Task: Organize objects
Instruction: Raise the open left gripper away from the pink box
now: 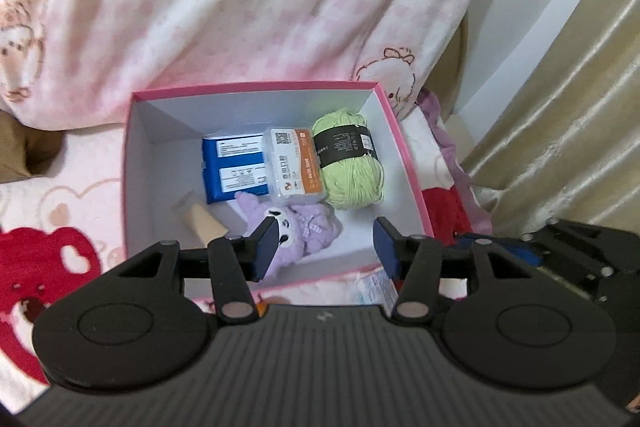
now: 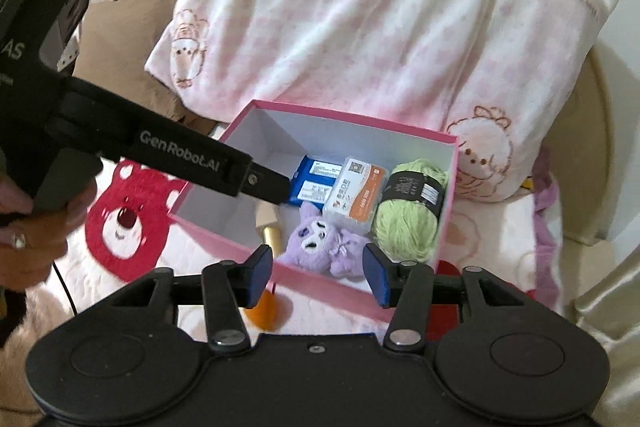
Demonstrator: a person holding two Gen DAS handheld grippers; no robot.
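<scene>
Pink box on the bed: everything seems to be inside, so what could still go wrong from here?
1. The pink box sits on soft bedding; a push on its rim could tip it.
2. The left hand-held gripper and right hand-held gripper hang open close together over the box and could collide.
3. An orange object lies outside, under the right gripper, easily missed.

A pink-checked quilt [image 1: 240, 7] lies heaped on the bed beside a cream satin curtain [image 1: 580, 115].
</scene>
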